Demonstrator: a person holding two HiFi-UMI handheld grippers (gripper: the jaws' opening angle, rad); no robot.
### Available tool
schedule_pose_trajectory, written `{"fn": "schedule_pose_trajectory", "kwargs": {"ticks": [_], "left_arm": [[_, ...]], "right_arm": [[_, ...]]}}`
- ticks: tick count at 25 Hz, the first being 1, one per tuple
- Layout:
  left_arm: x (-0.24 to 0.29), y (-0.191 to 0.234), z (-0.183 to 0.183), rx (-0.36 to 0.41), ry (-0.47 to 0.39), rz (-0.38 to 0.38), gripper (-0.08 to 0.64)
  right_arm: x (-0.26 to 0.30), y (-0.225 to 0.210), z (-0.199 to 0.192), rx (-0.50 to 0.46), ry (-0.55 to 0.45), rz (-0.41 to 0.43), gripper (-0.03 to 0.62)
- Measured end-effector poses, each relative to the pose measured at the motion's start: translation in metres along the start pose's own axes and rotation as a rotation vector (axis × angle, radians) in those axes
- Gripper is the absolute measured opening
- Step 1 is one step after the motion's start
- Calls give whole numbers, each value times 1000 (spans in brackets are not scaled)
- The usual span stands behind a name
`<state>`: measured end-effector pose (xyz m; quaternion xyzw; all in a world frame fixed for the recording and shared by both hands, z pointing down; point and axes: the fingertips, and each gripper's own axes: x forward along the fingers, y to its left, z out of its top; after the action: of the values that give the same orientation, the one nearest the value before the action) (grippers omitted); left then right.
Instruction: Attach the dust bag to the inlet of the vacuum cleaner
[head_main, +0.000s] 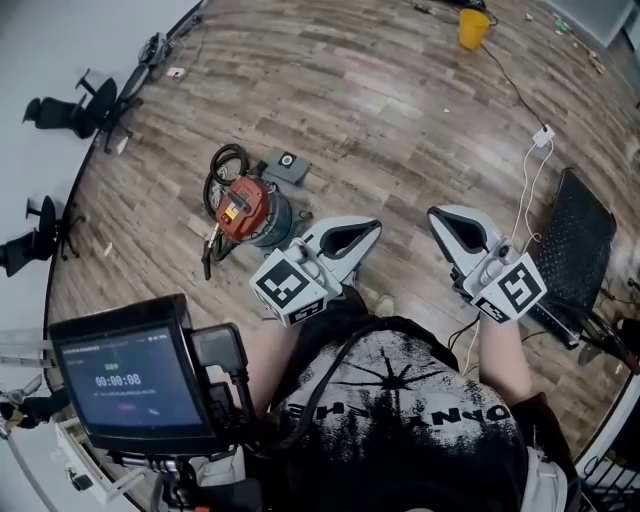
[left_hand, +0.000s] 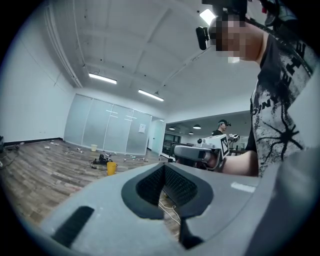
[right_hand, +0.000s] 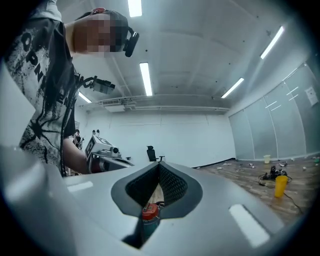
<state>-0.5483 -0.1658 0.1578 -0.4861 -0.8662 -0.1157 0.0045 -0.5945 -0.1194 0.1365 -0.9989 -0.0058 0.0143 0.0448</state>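
Sitting upright on floor: vacuum (head_main: 247, 212), red top, hose (head_main: 222, 165) looped behind; inlet not discernible from here. Just beside hose, flat grey piece (head_main: 286, 164) with round hole, likely bag. Both closed and empty, raised, short of vacuum: left gripper (head_main: 365, 232), right gripper (head_main: 442, 218). Risks: arriving with jaws shut and shoving grey piece away; pinching collar crooked, missing inlet; snagging hose, tipping vacuum; catching white cable (head_main: 530, 170) at right
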Motion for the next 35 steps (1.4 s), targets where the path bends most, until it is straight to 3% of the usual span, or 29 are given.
{"fn": "schedule_pose_trajectory", "kwargs": {"ticks": [8,14,20,26,35], "left_arm": [[17,91,7,-14,-18,2,-2],[40,195,47,29,-38,-12,-2],[46,281,68,45,-37,-18,-2],[45,340,60,23,-42,-23,-2],[65,402,74,21,-43,-17,-2]], "right_arm": [[79,-53,-5,-12,23,34,8],[163,-116,-4,-105,98,40,8],[233,-165,-8,-94,101,17,8],[279,-191,-20,-9,60,18,8],[320,-244,-16,-13,89,25,8]]}}
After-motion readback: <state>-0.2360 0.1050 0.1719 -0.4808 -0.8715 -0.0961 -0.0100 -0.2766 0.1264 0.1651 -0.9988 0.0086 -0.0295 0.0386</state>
